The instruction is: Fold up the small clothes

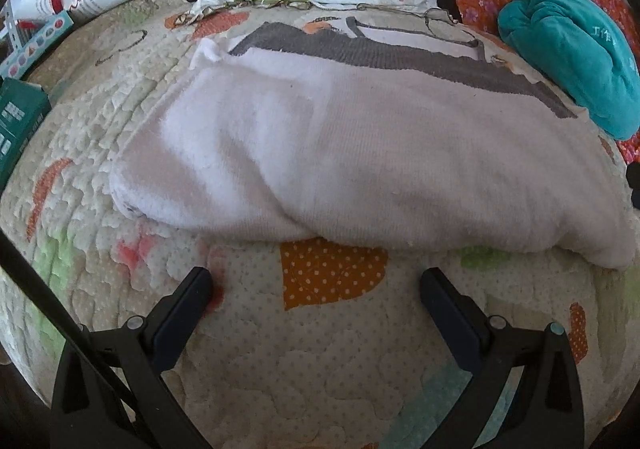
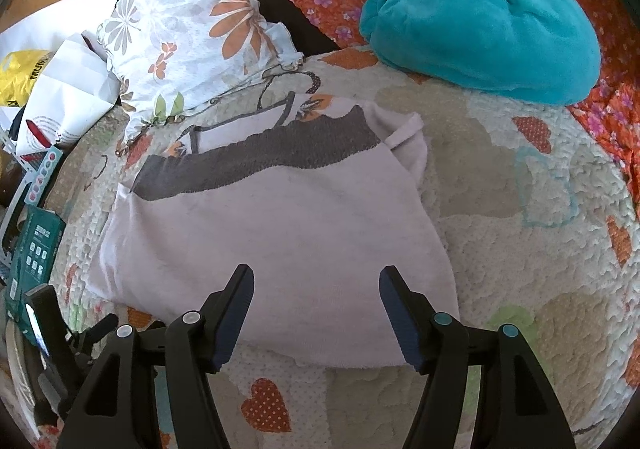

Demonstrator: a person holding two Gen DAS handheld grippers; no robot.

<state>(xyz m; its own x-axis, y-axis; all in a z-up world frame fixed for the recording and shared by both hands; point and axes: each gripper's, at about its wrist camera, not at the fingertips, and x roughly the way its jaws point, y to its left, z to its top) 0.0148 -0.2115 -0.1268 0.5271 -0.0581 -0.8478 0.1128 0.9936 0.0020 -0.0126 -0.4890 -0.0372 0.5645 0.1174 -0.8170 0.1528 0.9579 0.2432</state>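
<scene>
From the left wrist, the left hand-held gripper hangs spread and empty just short of the white garment, lying soft and limp on the quilted bed. From the right wrist, the right hand-held gripper hovers spread over the garment's near hem, where I'd pinch this light, floppy knit at a corner.

Left gripper: I see its jaws spread wide, fingers angled forward and down, holding nothing. Right gripper: jaws likewise apart, empty, tips pointing forward.
</scene>
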